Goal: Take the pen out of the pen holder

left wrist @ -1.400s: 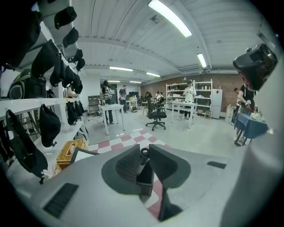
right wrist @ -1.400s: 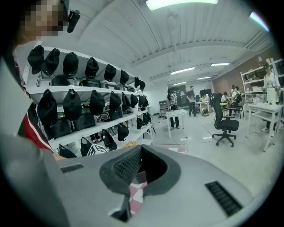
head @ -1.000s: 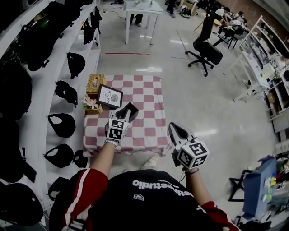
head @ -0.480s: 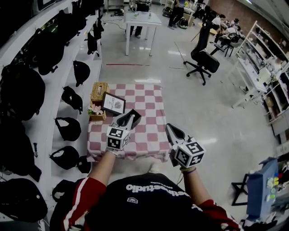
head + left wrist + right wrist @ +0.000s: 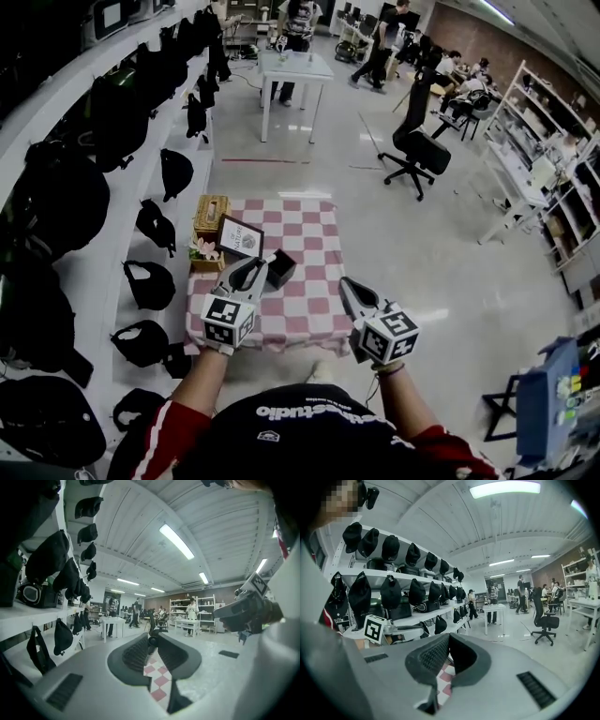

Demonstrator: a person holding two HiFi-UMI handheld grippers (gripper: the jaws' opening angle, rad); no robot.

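The left gripper (image 5: 265, 262) is clenched on the pen (image 5: 152, 642) (only its dark end shows), above the black pen holder (image 5: 281, 271) near the middle of the checked table (image 5: 309, 225). The right gripper (image 5: 345, 285), closed on nothing, hangs by that table's right edge.

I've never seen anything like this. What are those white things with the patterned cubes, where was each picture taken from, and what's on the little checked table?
There is no robot here. A person holds a two-jaw gripper in each hand, and the patterned cubes are part of them. The head view comes from a camera on the person's head, looking down. The other two views come from cameras riding on the grippers, each looking along its own jaws. On the table with the checked cloth stand a wicker box, a framed picture, a small flower box and a black pen holder. The left gripper pinches a small dark thing at its tips, apparently the pen. The right gripper is shut and empty.
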